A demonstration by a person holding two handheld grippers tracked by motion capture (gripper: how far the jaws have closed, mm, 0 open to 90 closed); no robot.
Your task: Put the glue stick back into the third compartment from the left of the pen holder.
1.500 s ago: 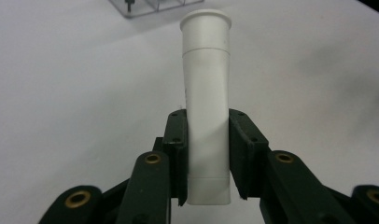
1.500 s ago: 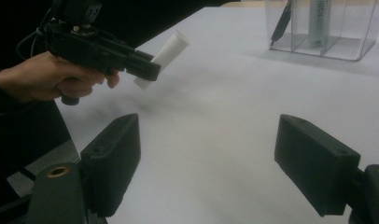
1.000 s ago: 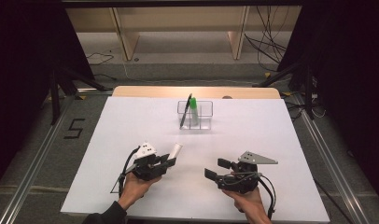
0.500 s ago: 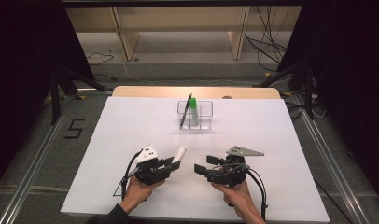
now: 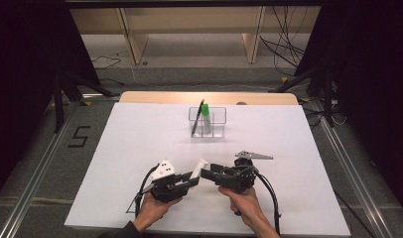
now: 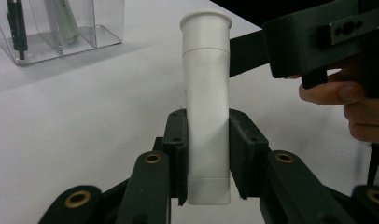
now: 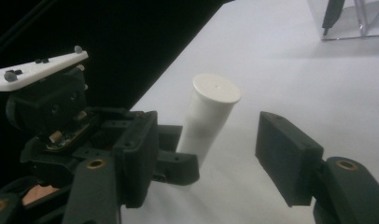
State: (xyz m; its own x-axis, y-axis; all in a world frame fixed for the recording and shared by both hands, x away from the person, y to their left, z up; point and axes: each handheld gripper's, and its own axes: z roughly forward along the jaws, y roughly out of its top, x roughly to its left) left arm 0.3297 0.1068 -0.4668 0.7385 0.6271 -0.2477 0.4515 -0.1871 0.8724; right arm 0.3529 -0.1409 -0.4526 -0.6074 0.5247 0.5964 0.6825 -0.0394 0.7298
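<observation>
White plastic tube (image 6: 206, 107), flat-capped, clamped at its lower end between the pads of the left hand-held gripper (image 6: 207, 154); crimped tail below the pads, cap pointing up and away toward 12 o'clock in the left gripper view. Jaws closed only as far as the tube's width, both pads touching its sides.

From the high view: left hand-held gripper (image 5: 192, 179) near the front edge of the white tabletop (image 5: 140, 144), tube (image 5: 200, 166) slanting out of it toward 1 o'clock, lifted off the surface. Right hand-held gripper (image 5: 209, 174) just beside it at 3 o'clock, jaws aimed at the tube's capped end.

From the right gripper view: right hand-held gripper (image 7: 211, 149) wide open, holding nothing, with the tube (image 7: 207, 119) standing in the gap between its jaws, closer to the left one; touching that one or just clear of it, cannot tell. Well apart from the right jaw.

Clear compartment box (image 5: 208, 122) well away at 12 o'clock on the tabletop, holding a dark pen (image 5: 197, 117) leaning in its left section and a green-capped item (image 5: 206, 113) in the next.
</observation>
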